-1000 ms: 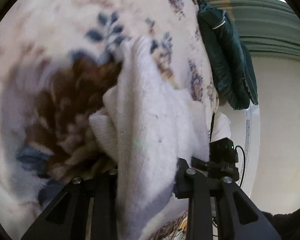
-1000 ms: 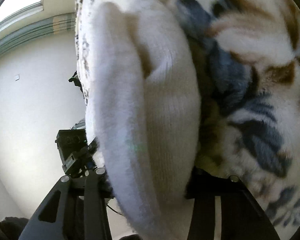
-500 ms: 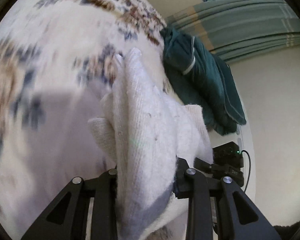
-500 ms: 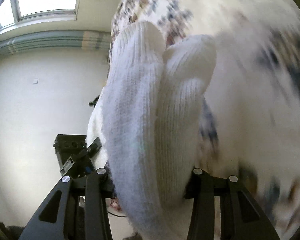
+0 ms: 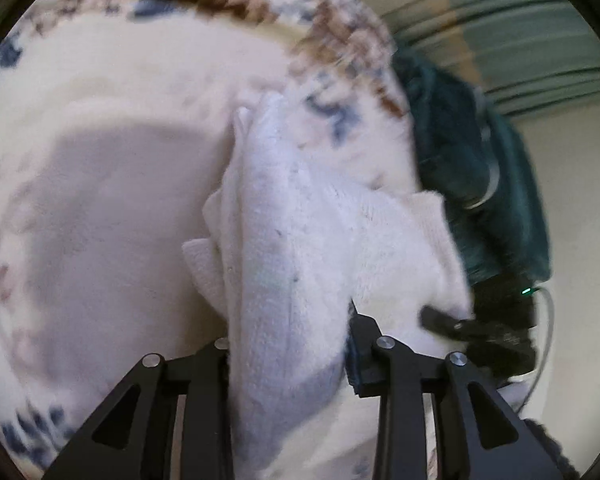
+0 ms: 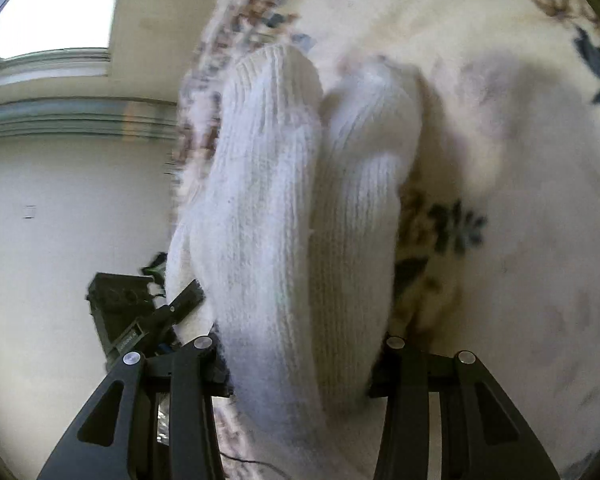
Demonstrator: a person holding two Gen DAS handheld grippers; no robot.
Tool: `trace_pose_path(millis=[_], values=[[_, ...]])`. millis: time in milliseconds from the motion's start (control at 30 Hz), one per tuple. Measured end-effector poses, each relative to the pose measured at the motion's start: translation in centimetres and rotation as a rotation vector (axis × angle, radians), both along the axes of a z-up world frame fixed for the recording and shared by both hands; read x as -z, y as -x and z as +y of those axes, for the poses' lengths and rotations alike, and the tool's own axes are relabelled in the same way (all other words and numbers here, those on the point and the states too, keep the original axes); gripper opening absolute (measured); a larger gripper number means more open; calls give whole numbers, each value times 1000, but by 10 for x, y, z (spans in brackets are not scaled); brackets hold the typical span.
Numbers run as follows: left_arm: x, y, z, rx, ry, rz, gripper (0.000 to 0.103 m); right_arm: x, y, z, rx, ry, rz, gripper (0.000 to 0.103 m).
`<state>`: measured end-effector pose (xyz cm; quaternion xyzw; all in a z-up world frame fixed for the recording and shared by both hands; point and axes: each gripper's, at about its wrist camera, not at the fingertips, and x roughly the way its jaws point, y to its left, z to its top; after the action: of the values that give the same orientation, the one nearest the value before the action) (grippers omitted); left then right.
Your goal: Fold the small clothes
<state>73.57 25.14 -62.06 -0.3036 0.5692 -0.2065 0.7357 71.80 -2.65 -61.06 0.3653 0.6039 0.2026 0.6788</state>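
socks (image 6: 300,240), white ribbed knit, two, laid side by side and lifted as a pair: toe ends pinched in the right gripper (image 6: 300,364), jaws narrowed onto the bundle; other ends clamped in the left gripper (image 5: 288,344), jaws likewise narrow on cloth. pair is strung between the two claws, off the surface, over the blanket (image 6: 520,220)

change since a second ago: the brown-and-blue flower that filled both views close up has slid away, and pale blanket with a soft shadow now lies beneath; both claws have kept their grip. judged meaning: the pair is being carried, not yet folded; the halving fold is still to come

farther off: blanket, cream plush with blue and brown floral border, one. beyond its edge, dark green garment (image 5: 480,168), one heap. curtain (image 5: 520,40), green, at the wall. window (image 6: 52,8), one
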Motion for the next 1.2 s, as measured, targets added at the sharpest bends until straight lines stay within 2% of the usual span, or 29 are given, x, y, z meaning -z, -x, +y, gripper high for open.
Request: trace_pose_path(millis=[67,100,167,200,233,267,300,333,367,400,433,467,533,600,633,733,867,1200], values=[[9,-3,1,17,-6,32,36,2,-8,2,-17,41,7,49],[11,-4,3,16,-3,49,42,4,-9,5,-25,68,16,54],[5,0,7,6,-38,55,44,-6,-2,10,-39,144,17,65],[-1,3,7,3,-84,42,50,-9,-3,10,-36,184,19,67],[-10,6,6,-3,-168,28,58,-14,-3,12,-40,247,18,69],[-18,9,4,-14,-252,13,70,-24,5,15,-47,331,3,79],[-30,19,1,-34,-358,-25,70,-36,12,23,-59,443,-29,85],[-39,25,-1,-49,-410,-59,70,-55,14,24,-68,554,-58,88],[-48,36,-4,-60,-474,-96,70,-65,20,30,-72,653,-77,95],[-61,50,-11,-65,-567,-140,75,-73,28,39,-81,754,-85,101],[-67,60,-17,-59,-614,-163,93,-80,36,46,-82,819,-90,102],[-74,71,-22,-47,-647,-180,102,-88,48,50,-70,856,-94,102],[-91,96,-31,-48,-702,-213,103,-108,70,51,-43,926,-108,102],[-111,122,-35,-75,-737,-237,103,-134,106,45,-5,997,-138,103],[-118,129,-37,-86,-739,-242,103,-150,138,28,7,1017,-152,103],[-150,156,-44,-125,-756,-262,103,-192,181,19,55,1086,-197,103],[-197,197,-57,-137,-758,-288,103,-260,237,21,97,1115,-247,103],[-352,319,-84,-200,-768,-442,103,-437,378,16,161,1100,-401,103]])
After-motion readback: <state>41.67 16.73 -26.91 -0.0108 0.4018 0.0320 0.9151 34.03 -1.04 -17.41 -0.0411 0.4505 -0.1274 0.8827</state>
